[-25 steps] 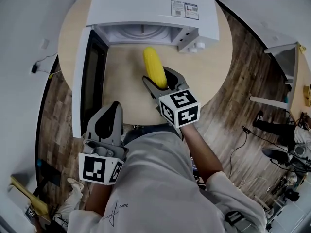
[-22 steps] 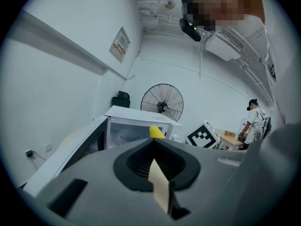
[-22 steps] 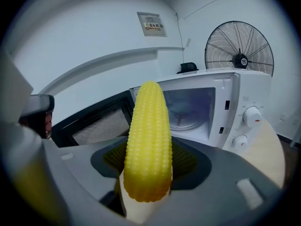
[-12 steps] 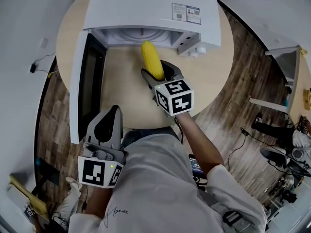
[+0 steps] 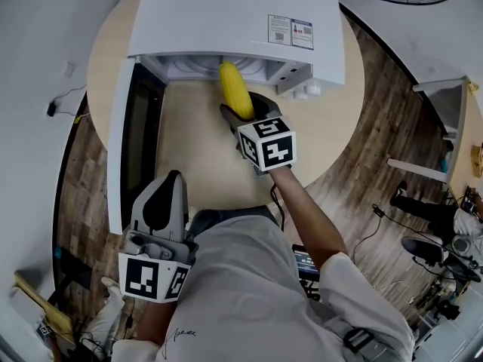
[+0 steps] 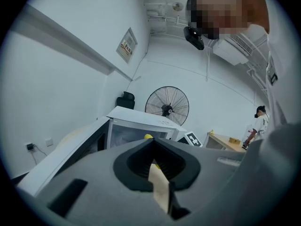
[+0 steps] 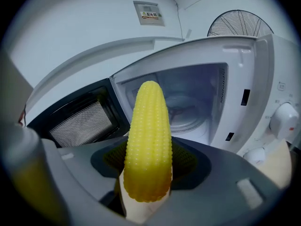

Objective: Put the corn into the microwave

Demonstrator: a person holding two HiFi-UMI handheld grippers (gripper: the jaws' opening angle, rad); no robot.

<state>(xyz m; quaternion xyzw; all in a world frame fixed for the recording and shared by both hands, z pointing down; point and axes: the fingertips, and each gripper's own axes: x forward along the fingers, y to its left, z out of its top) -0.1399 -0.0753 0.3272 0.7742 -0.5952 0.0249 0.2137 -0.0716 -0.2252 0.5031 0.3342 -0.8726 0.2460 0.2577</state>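
- Dark wood-plank floor [image 5: 362, 187] beneath a round pale wooden tabletop [image 5: 332, 119], with a white boxy microwave [image 5: 234, 13] at the far side and a pedestal fan [image 6: 167, 106] beyond.
- Hinged at the left: the dark-windowed microwave door [image 5: 124, 149], swung wide toward the near side, leaving the cavity mouth clear for entry from the front.
- Inside, by the right gripper view: a round glass turntable [image 7: 181, 109], bare, apparently the landing spot.
- Clamped by its blunt base in the jaws of the right gripper [image 5: 243, 110]: a yellow, plastic-looking corn cob [image 5: 235, 89], tapered tip pointing far, straight at the opening.
- Gripped low on the cob, probably to send most of its length into the cavity ahead of the bulky jaws.
- Poised with the tip right at the cavity mouth, under the overhang of the microwave top; not yet set down, clear of tabletop and turntable as far as can be told.
- Parked at the near left, close to the body and beside the near end of the open door: the left gripper [image 5: 170, 183], jaws shut together on nothing, out of the way of the reach.
- Judged as the insertion step, well along, with only the set-down and release left.
- Next, likely: farther in, down onto the turntable, jaws apart, then back out without clipping the right wall by the white control knobs [image 7: 284, 121].
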